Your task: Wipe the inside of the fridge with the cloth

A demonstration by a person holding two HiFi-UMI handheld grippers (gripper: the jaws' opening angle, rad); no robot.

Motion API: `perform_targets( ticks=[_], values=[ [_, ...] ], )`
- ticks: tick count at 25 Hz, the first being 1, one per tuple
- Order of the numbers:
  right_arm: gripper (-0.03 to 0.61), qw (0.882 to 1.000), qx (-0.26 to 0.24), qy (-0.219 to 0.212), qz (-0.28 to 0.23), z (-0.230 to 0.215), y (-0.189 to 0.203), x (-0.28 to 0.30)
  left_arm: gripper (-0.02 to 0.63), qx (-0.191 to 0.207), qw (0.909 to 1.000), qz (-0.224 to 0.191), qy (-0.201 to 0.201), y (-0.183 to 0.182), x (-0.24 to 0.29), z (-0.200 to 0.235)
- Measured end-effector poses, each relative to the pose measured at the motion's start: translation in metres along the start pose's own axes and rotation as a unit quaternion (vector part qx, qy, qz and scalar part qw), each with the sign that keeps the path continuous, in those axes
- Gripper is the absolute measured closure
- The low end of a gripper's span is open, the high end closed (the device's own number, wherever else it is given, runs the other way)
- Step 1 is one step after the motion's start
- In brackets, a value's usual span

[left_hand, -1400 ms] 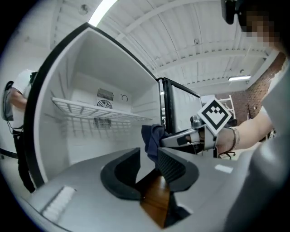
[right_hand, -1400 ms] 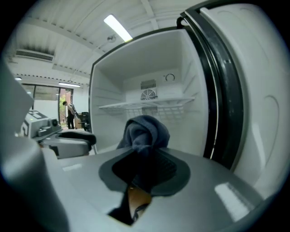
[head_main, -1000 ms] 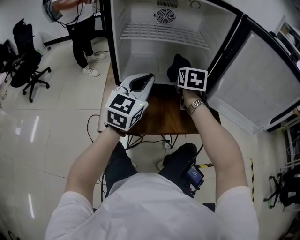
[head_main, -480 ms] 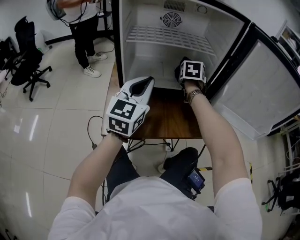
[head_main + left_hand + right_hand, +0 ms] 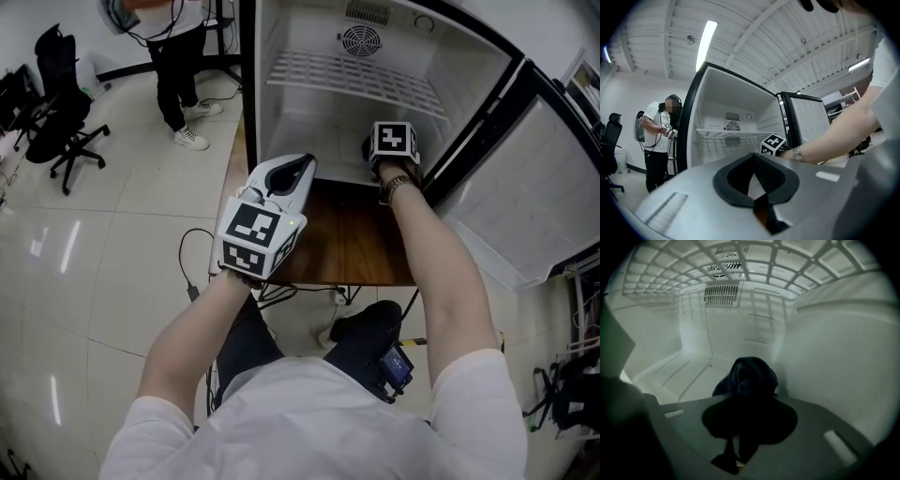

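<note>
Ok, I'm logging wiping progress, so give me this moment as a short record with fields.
fridge: door open, wire shelf near top
cloth: dark, bunched, low inside by the right wall
right gripper: inside the fridge, shut on the cloth
left gripper: shut, empty, outside by the wooden table
bystander: standing, far left

Right hand-held gripper goes from the fridge front edge to deeper inside, lower toward its floor. Dark cloth goes in with it, now mostly hidden under the marker cube in the head view.
</note>
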State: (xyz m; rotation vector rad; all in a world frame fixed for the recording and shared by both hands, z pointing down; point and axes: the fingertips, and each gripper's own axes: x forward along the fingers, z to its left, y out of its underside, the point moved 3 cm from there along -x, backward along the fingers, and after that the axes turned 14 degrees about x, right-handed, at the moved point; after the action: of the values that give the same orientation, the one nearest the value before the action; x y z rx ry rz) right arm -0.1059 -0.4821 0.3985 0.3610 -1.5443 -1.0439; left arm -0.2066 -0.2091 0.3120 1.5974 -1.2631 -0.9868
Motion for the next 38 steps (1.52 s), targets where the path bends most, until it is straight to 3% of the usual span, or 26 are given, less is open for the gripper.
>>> perform_targets(
  ticks=[23, 38],
  values=[
    [0.512, 0.998, -0.008, -0.069, 0.006, 0.061, 0.003, 0.001, 0.612, 0.003, 0.9997, 0.016, -0.017, 0.009, -0.010, 0.011],
    [0.512, 0.984, -0.024, -0.174, 0.014, 0.149, 0.003, -0.007, 0.612, 0.004, 0.9992, 0.023, -0.031, 0.014, -0.021, 0.023]
  ],
)
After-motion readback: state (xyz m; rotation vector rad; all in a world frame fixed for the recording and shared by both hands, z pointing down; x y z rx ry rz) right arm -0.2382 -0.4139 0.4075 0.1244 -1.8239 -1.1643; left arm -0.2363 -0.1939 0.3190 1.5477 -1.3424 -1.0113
